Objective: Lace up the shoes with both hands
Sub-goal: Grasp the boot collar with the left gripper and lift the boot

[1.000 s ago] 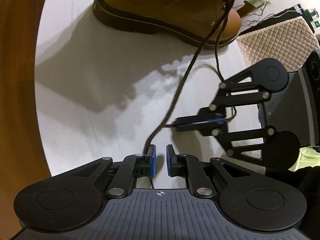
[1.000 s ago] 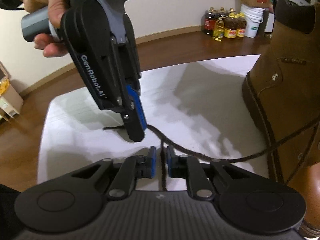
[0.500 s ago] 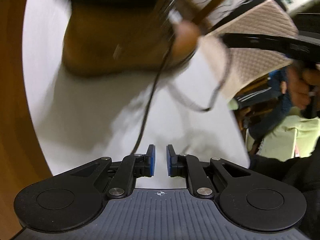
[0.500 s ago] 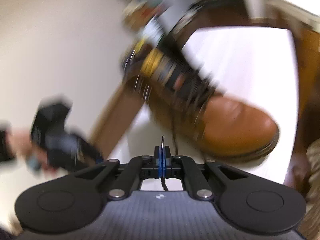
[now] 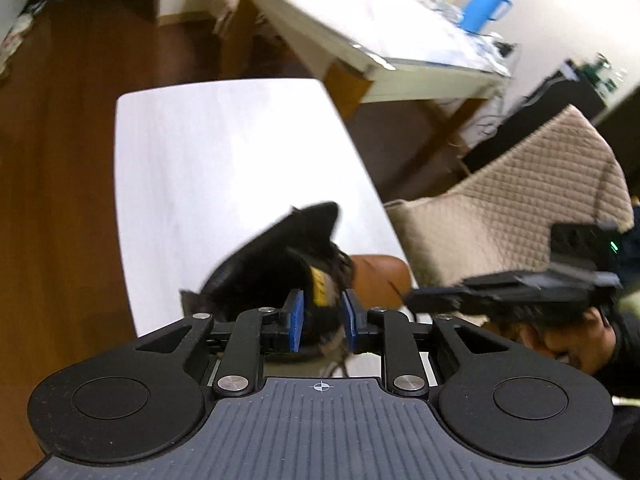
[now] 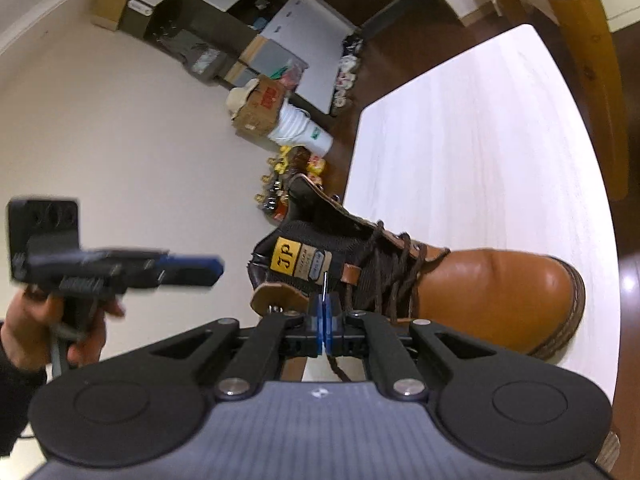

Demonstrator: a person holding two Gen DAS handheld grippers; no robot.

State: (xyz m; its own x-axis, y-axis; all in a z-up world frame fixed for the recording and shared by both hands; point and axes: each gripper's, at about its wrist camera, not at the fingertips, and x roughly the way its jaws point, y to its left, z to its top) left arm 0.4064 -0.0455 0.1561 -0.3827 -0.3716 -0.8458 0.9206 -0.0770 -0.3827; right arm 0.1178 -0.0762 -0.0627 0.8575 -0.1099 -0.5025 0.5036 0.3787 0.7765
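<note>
The white surface (image 6: 500, 152) is carrying the tan lace-up boot (image 6: 500, 292) at its near edge. The left claw (image 5: 320, 320) has just been spreading wide, nothing between its pads, hovering above the boot collar. The right claw (image 6: 325, 312) is staying clenched on the brown lace's tip (image 6: 326, 284), readying it for threading.

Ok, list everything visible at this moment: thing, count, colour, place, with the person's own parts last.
boot: one, tan, on the white table.
lace: dark brown, threaded up the boot; its tip is pinched in the right claw.
dining table: one, white, behind.
bottle: one, blue, on the dining table.
quilted cover: one, beige, right of the white table.
cardboard box: one, brown, by the wall.
left claw: open, nothing between the pads.
right claw: shut on the lace.
hand: one, holding the left claw.
</note>
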